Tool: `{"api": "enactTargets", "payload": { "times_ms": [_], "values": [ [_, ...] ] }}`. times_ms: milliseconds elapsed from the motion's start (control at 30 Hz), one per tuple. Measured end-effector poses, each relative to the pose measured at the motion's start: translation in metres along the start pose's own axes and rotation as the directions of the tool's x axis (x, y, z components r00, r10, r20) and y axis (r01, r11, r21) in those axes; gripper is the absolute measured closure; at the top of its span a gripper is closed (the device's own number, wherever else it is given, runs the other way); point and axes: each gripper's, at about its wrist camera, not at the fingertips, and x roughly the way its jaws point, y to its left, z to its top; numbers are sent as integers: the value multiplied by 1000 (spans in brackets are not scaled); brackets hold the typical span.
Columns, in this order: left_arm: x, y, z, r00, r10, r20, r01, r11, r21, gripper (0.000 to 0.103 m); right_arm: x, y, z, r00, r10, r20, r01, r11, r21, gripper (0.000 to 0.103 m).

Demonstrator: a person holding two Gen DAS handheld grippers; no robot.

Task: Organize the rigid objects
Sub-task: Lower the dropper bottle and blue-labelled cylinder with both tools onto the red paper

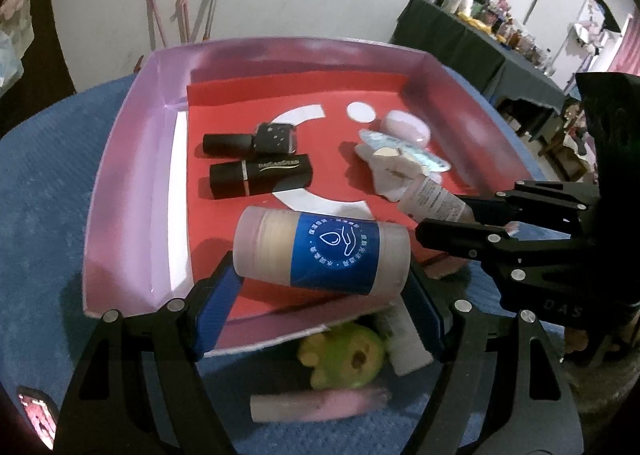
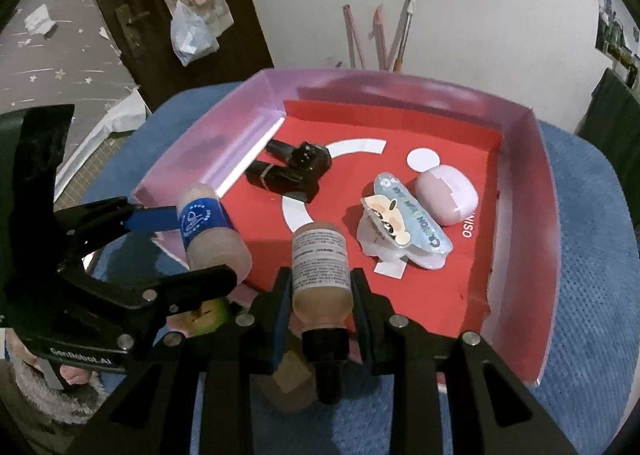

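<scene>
Covering the work surface is a blue, nubbly cloth (image 1: 44, 191); on it sits a shallow box (image 1: 132, 159) with glossy pink walls and a red floor bearing white shapes; behind stand a white wall and, in the left view, a dark-draped side table (image 1: 452, 39) crowded with clutter; a dark door (image 2: 116, 15) shows in the right view.

Left gripper (image 1: 320, 287) is clamped end to end on a frosted, cylindrical jar (image 1: 322, 249) with a blue band; jar lies crosswise between the blue pads, long axis level, above the box's near edge.

Right gripper (image 2: 320, 295) is closed on a small translucent bottle (image 2: 320, 267); black cap toward the camera, base pointing out over the box floor.

Inside the box: two black cosmetic tubes (image 1: 260, 175) lying side by side at left; a pale cartoon clip (image 2: 404, 223) and a smooth pink case (image 2: 446, 195) at right.

Outside the near wall: a green plush toy (image 1: 344, 355), blurred.
</scene>
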Motion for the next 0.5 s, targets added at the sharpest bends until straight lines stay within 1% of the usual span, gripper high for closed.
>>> {"api": "enactTargets", "payload": {
  "times_ms": [167,233,333,500],
  "values": [
    [16,5,4,1000,9,-27,-9,1000,-15,27,21,-10,5,999,-17,-52,18,1000,20,72],
    [21,8,5,999,13,-35,-14,1000,-22,27,26,-13,6,998,-27,-61,28,999,24,72],
    [29,12,8,999,21,-43,-22,999,-30,27,30,-17,8,997,-37,-67,40,999,31,72],
    [32,16,15,999,39,-34,-40,999,-37,27,34,-23,10,996,-62,-57,64,997,38,72]
  ]
}}
